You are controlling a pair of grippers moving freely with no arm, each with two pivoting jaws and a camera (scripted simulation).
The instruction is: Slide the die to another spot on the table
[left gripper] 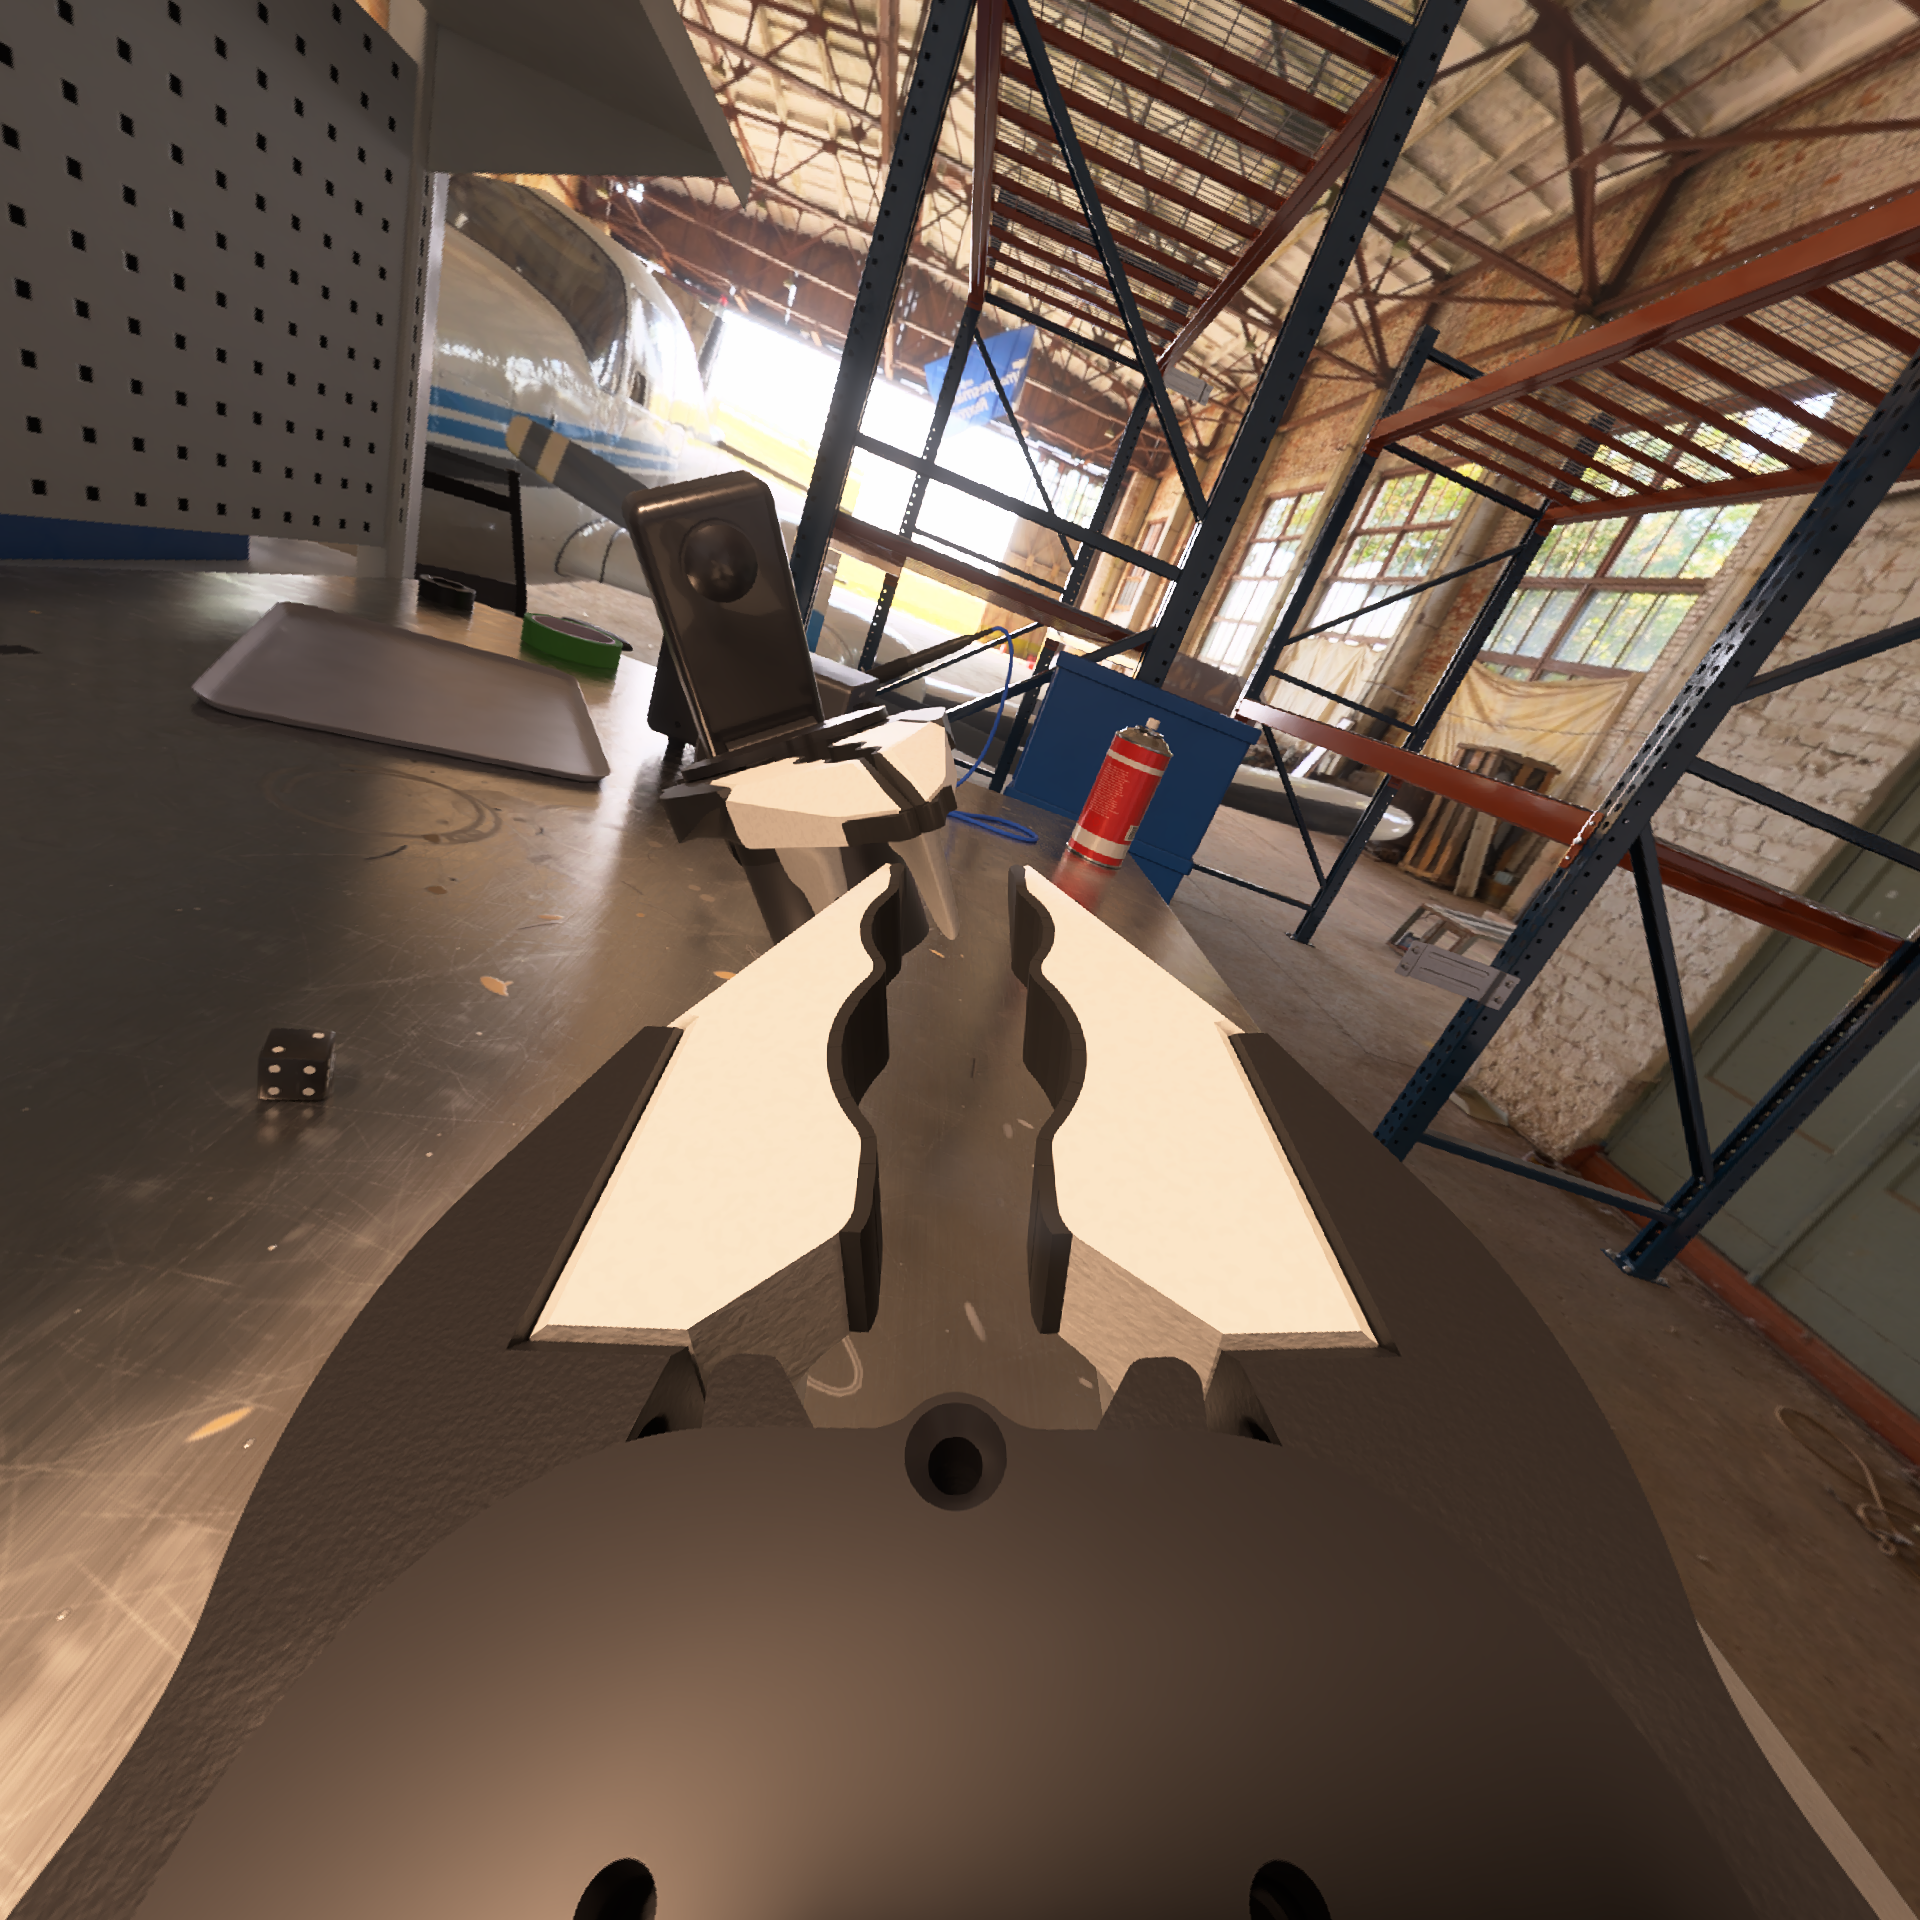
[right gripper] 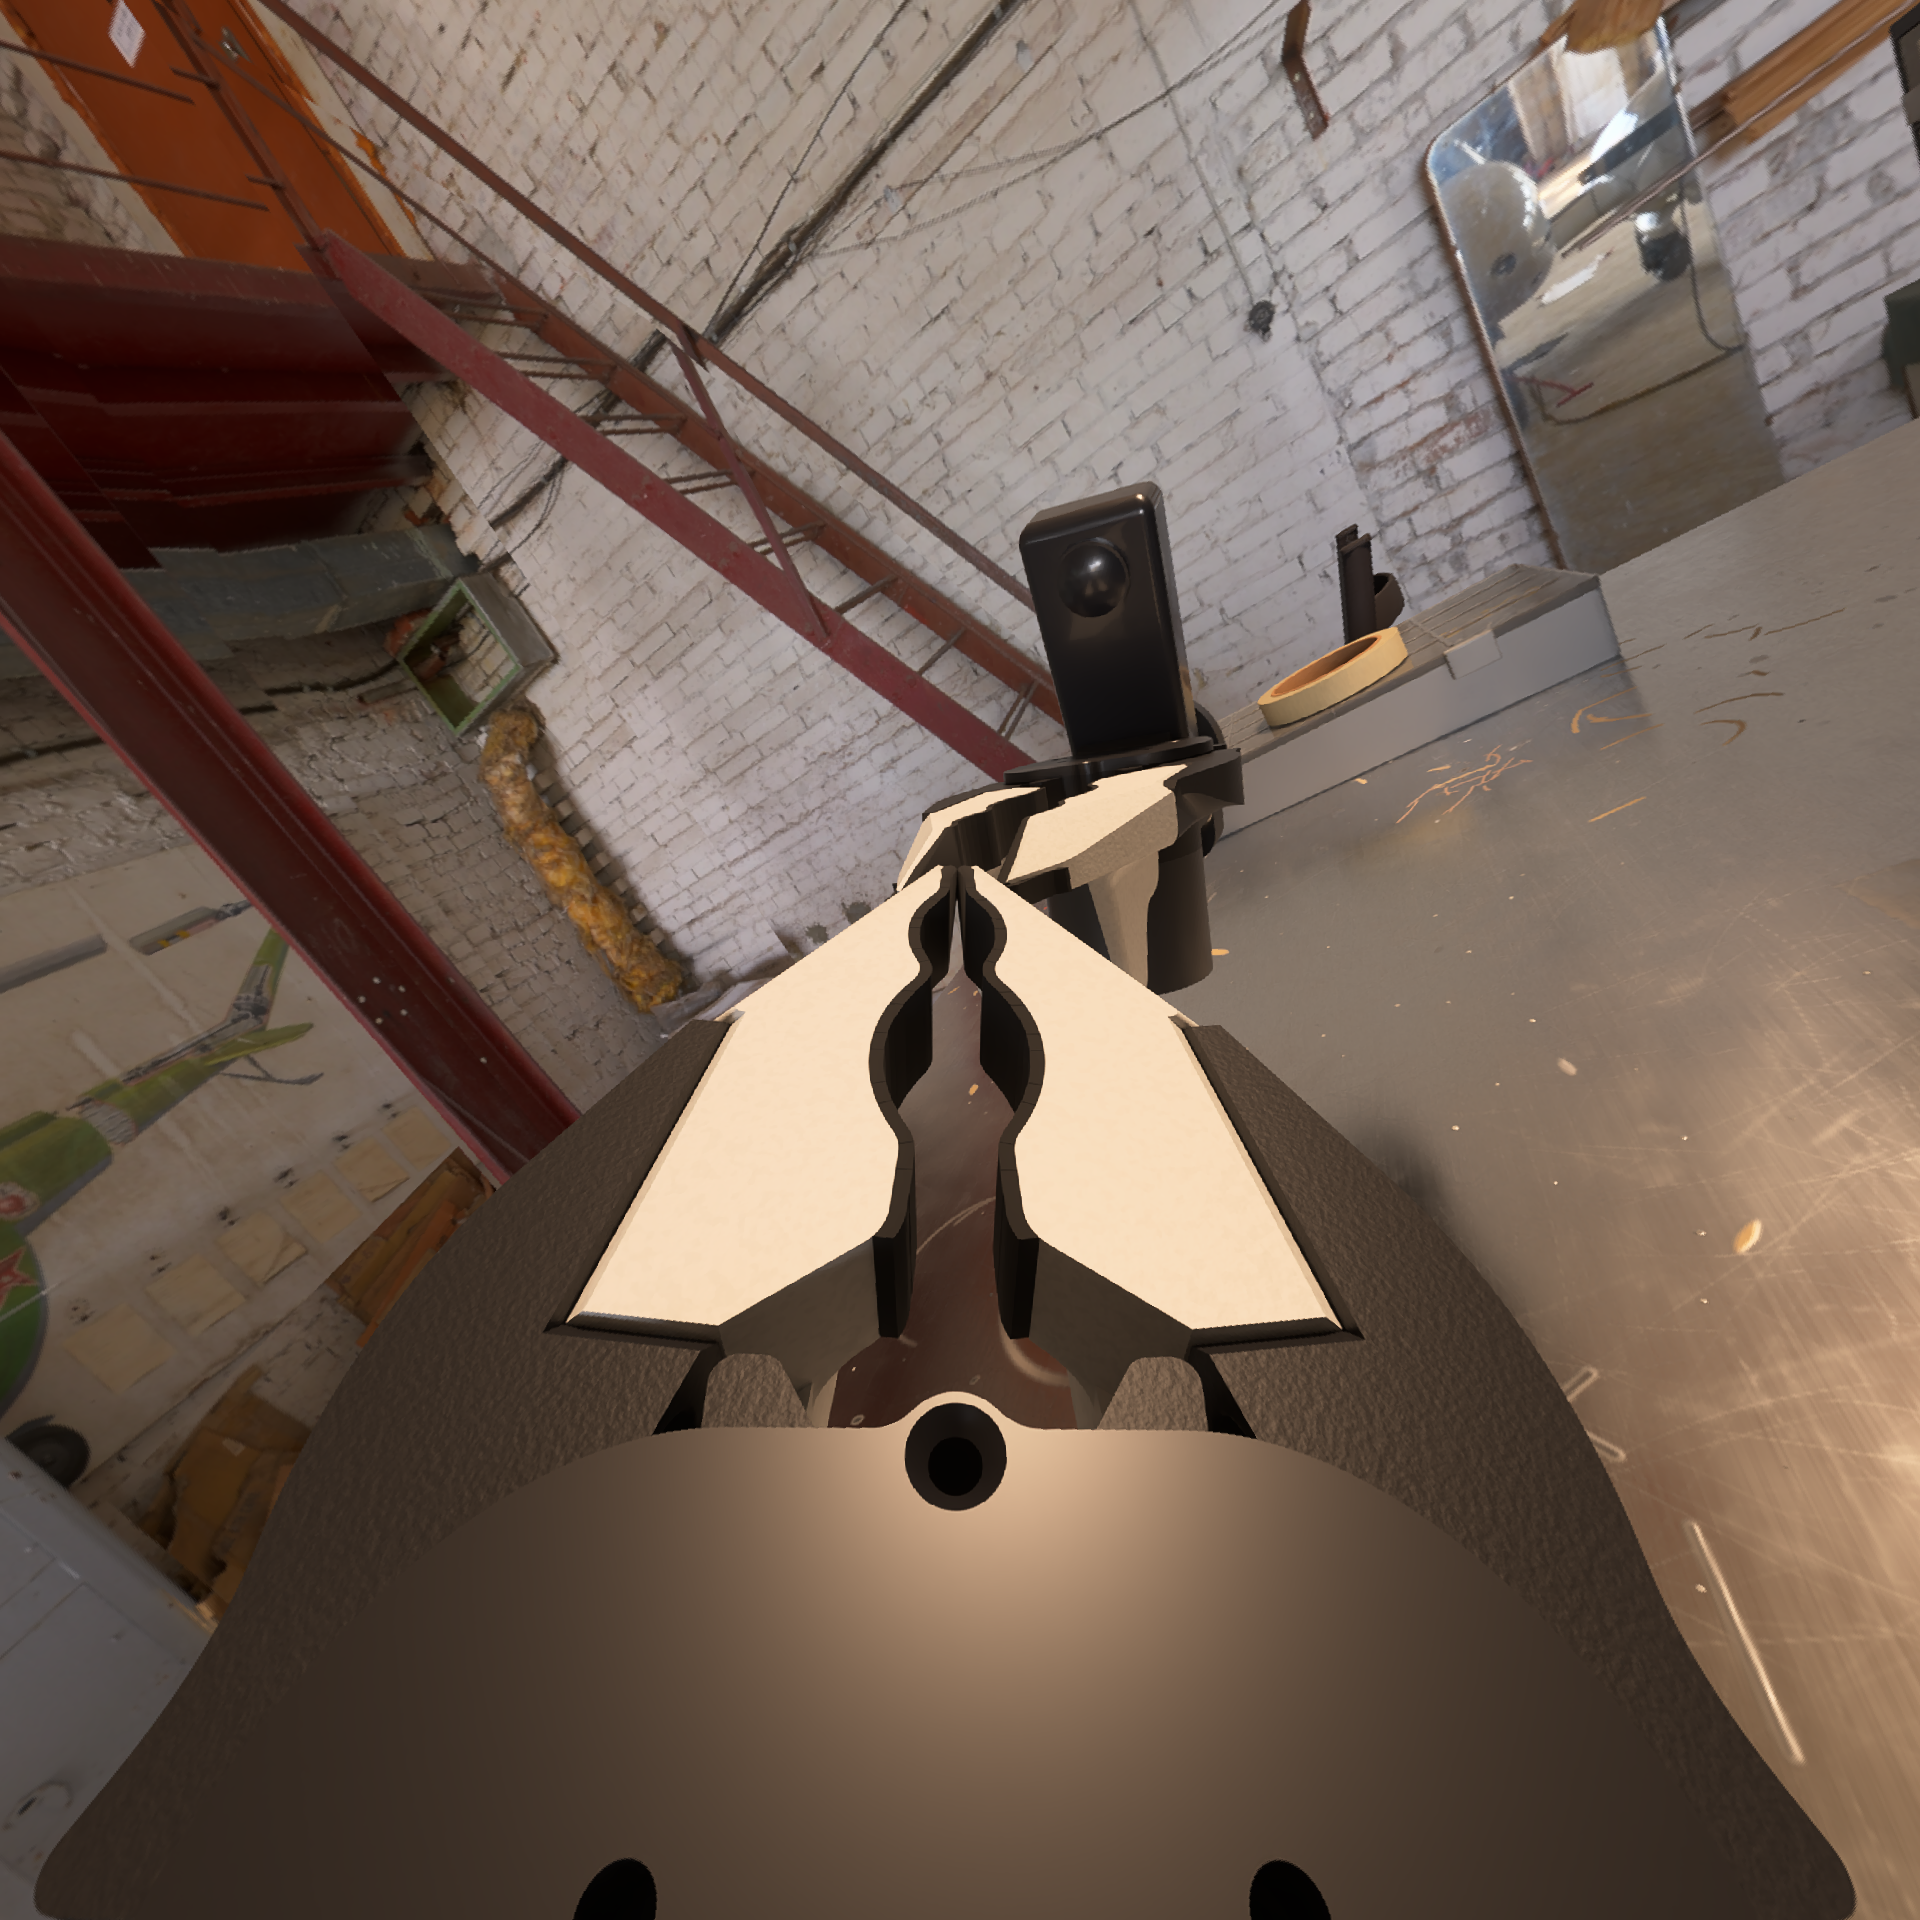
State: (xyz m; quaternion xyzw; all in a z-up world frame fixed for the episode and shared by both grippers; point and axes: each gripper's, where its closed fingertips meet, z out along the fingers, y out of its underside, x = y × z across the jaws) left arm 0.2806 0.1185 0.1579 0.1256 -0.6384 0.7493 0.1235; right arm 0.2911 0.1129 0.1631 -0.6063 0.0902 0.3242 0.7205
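Die (left gripper: 296, 1064) sits alone on the scratched metal table (left gripper: 208, 1299), off to the left of the left gripper (left gripper: 956, 883), well apart from it. That gripper's jaws are spread and empty. The right gripper (right gripper: 958, 878) has its jaws pinched nearly together, holding nothing, probably so the tips work as one blunt pusher. Neither touches the die yet, so I'd say no sliding has started.
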